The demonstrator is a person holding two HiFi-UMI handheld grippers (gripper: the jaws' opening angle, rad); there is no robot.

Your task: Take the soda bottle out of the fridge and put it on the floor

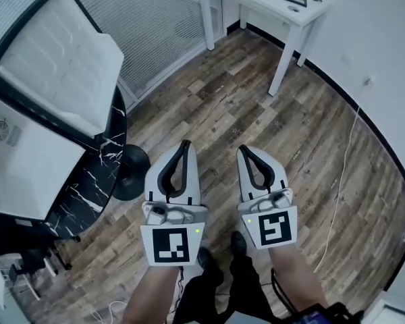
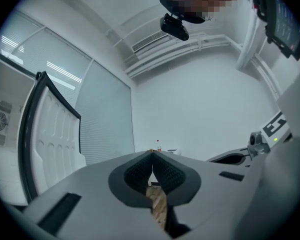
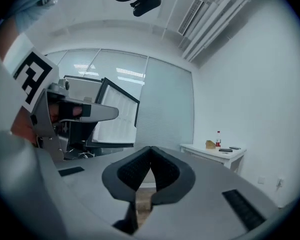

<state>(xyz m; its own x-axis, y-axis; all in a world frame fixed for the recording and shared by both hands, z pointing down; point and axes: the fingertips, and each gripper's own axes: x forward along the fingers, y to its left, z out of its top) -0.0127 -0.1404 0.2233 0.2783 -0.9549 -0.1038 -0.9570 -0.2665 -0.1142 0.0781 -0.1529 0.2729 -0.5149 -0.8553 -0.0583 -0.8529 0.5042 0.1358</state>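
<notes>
Both grippers are held side by side above the wooden floor (image 1: pixel 256 100). My left gripper (image 1: pixel 185 143) is shut, its tips touching, with nothing between them (image 2: pixel 152 154). My right gripper (image 1: pixel 244 149) is also shut and empty (image 3: pixel 150 148). The fridge (image 1: pixel 20 164) stands at the left with its white, black-rimmed door (image 1: pixel 57 59) swung open; the door (image 2: pixel 50 134) also shows in both gripper views (image 3: pixel 117 115). The fridge's inside is out of sight. A small red-capped bottle (image 3: pixel 218 139) stands on the white table (image 3: pixel 215 153) by the far wall, tiny in the left gripper view (image 2: pixel 158 145).
A black marbled tabletop (image 1: pixel 94 174) on a round black base (image 1: pixel 131 172) stands beside the fridge. The white table (image 1: pixel 270 2) at the back holds dark flat items. A thin cable (image 1: pixel 341 181) runs along the floor at the right. The person's shoes (image 1: pixel 219 252) are below the grippers.
</notes>
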